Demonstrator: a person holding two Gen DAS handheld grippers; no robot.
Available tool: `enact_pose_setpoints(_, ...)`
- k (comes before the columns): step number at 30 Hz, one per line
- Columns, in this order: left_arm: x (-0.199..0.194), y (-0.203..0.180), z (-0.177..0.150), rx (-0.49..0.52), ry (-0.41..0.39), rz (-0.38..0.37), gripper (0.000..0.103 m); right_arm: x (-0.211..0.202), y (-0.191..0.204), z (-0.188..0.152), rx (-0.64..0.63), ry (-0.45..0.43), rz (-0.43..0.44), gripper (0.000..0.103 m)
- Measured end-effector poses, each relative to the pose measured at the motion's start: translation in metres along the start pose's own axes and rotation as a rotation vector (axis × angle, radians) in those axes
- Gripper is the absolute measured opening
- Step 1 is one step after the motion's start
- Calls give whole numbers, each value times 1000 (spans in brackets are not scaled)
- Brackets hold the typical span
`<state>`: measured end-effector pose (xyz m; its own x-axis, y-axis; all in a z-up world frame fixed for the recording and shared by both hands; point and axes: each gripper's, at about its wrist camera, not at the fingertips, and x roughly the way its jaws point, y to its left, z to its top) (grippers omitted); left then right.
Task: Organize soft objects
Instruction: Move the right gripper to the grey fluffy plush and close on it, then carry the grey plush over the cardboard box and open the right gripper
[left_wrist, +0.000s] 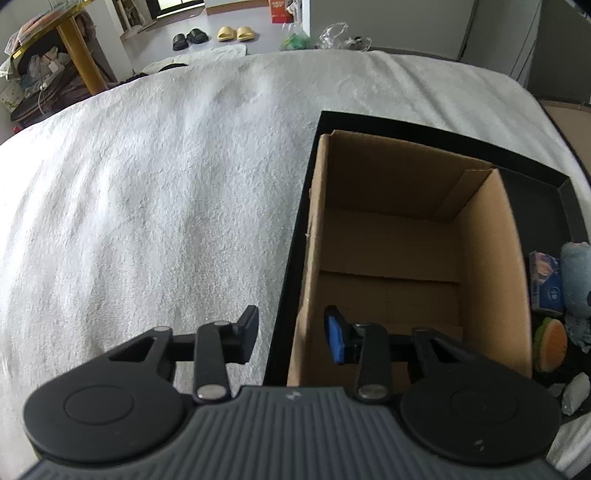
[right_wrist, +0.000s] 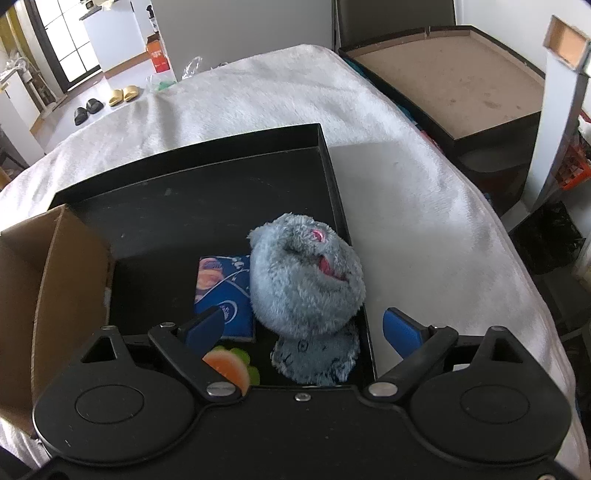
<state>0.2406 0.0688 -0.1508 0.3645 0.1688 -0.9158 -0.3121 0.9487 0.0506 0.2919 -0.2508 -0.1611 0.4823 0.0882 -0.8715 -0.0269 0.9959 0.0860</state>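
Observation:
A grey-blue plush toy (right_wrist: 306, 280) sits in a black tray (right_wrist: 192, 206), next to a blue tissue packet (right_wrist: 221, 288) and an orange-and-green soft toy (right_wrist: 231, 365). My right gripper (right_wrist: 303, 330) is open, its jaws on either side of the plush, just above it. An empty cardboard box (left_wrist: 399, 258) stands in the tray's left part. My left gripper (left_wrist: 291, 336) is open and empty, straddling the box's left wall. In the left wrist view the plush (left_wrist: 578, 280), packet (left_wrist: 546, 280) and orange toy (left_wrist: 550, 349) show at the right edge.
The tray lies on a white fluffy blanket (left_wrist: 147, 203) over a bed. A large black-framed board (right_wrist: 454, 81) stands beyond the bed's right side. A white crumpled piece (left_wrist: 574, 393) lies by the tray. Slippers (left_wrist: 214, 35) lie on the floor beyond.

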Motion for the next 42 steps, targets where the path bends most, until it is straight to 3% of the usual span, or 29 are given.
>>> enact_pose_setpoints(6,13,-4,9,4,23,2,15,19,0,9,-13,13,-29,95)
enact_pose_setpoints(9,16,-4,12,0,30,-16,10,27,3,14,-34,15,-50,95)
enact_pose_setpoints(12,14,-5,14,4,21,-25,10,35,5,17,-59,20,-65,93)
enact_pose_setpoints(13,13,-6,15,4,19,-26,10,36,6,17,-65,20,-64,90)
enact_pose_setpoints(15,13,-5,16,-2,23,-32,10,36,8,17,-91,21,-59,71)
enact_pose_setpoints(20,10,-3,17,-11,18,-46,9,27,10,13,-107,14,-43,62)
enact_pose_setpoints(31,2,-3,15,-1,-3,-85,8,-22,20,14,-90,-31,4,61)
enact_pose_setpoints(42,2,2,12,-11,-12,-128,8,-69,71,19,-152,-92,78,61)
